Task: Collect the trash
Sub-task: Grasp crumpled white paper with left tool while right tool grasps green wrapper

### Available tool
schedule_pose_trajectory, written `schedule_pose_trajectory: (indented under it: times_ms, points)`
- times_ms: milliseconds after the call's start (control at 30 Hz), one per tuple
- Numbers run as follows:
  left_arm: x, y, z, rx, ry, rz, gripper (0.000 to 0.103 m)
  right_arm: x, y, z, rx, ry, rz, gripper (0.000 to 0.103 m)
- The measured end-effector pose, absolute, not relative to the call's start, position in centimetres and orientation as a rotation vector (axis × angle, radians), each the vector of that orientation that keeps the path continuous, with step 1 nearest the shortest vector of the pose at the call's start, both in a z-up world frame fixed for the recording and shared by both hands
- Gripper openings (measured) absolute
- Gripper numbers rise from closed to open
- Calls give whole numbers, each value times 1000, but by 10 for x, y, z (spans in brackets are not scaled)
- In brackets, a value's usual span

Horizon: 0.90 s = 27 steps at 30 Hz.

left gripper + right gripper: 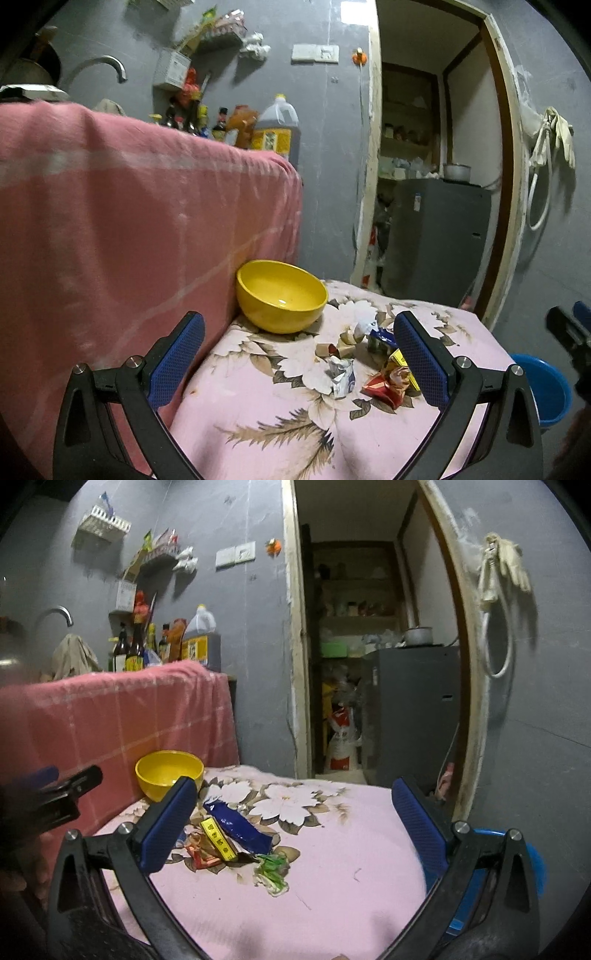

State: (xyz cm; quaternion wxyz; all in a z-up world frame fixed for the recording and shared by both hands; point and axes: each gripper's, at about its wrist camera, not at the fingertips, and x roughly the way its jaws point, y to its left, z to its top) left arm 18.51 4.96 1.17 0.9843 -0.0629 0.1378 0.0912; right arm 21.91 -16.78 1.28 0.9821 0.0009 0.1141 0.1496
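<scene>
The grey wall (325, 147) fills the back of both views, and a doorway (369, 646) opens in it at 1 o'clock, with a grey fridge (413, 712) inside. A pink checked cloth (129, 229) hangs over a high counter and takes the whole 9 o'clock side of the left wrist view. Some bottles (136, 646) and a big oil jug (275, 129) stand on top of it, against the wall.

Lower, a tabletop (332, 867) with a pink flowered cover lies under both claws. A blue bucket (546, 387) is beside its edge at 3 o'clock in the left view. A yellow bowl (281, 295) sits on the tabletop at 12 o'clock from the left claw, touching the hanging cloth.

The left claw (299, 358) is wide open and holds nothing. The right claw (295, 823) is wide open too, also with nothing in it.

The trash lies in a loose heap on the tabletop, near the bowl. In the right view a blue wrapper (238, 827) is at 11 o'clock between the fingers, a yellow wrapper (218, 840) touches it, a red wrapper (201, 854) is just beside, and a green and white scrap (273, 871) lies a little apart at 6 o'clock from them. In the left view a crumpled white paper (341, 376) lies at 9 o'clock of the red wrapper.
</scene>
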Motion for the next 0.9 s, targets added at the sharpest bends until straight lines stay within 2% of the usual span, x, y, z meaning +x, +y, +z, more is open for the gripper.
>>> schedule_pose_trajectory:
  times_ms: [467, 567, 733, 867, 900]
  points:
    - [255, 42, -20, -90, 530, 98, 98, 285, -140, -35, -76, 552, 305, 103]
    - [268, 43, -28, -99, 592, 71, 89, 294, -137, -44, -72, 614, 318, 96]
    - [287, 47, -42, -159, 701, 15, 66, 307, -133, -60, -51, 725, 339, 87]
    - [301, 49, -52, -200, 785, -21, 55, 313, -132, -70, -42, 782, 355, 75]
    - [302, 50, -53, -207, 798, -24, 48, 314, -131, -72, -36, 797, 363, 72]
